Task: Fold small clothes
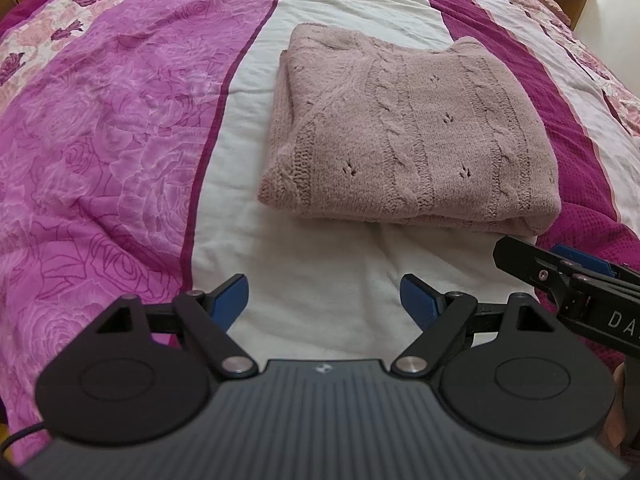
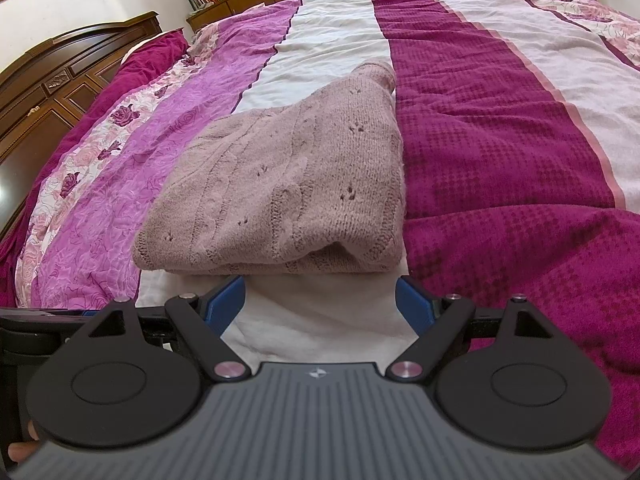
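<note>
While both grippers hover near, pink knit sweater (image 1: 408, 128) folded on white stripe of bedspread (image 1: 120, 140), left gripper (image 1: 324, 300) jaws apart, empty, right gripper (image 2: 320, 300) jaws apart, empty, just short of sweater's near edge

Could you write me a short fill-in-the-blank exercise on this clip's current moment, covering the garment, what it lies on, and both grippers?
1. The pink knitted sweater lies ____ into a compact stack.
2. It rests mostly on the bedspread's ____ stripe.
3. The left gripper has its jaws ____, with nothing between them.
4. The right gripper is ____ the sweater, not touching it.

Missing words: folded; white; open; short of
</note>
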Motion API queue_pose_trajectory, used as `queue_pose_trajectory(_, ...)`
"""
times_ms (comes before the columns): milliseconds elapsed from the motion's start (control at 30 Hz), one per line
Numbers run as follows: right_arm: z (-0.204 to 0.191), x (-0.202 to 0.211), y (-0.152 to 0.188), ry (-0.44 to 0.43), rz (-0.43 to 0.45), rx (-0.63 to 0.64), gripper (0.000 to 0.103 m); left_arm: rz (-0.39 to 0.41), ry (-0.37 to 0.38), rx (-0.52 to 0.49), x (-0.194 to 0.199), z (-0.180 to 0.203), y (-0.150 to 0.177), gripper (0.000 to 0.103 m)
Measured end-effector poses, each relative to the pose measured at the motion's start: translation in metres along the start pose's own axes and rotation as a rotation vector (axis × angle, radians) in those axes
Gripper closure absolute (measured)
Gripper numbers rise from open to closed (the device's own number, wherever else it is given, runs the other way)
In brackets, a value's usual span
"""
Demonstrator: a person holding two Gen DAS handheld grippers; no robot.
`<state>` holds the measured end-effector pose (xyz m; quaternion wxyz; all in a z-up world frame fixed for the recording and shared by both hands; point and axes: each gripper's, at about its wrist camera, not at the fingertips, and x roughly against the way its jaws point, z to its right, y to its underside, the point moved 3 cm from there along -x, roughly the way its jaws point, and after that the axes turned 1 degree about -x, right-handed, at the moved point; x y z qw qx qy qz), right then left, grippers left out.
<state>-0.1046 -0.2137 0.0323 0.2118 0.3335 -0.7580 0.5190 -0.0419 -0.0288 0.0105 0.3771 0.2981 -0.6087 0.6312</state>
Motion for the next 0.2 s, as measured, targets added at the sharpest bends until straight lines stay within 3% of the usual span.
queue_pose_trajectory(200,0.0001,-0.0001,-0.0001,0.0,-0.001,-0.001,0.016,-0.001,0.001,0.0,0.0002,-0.0005,0.0004,0.019)
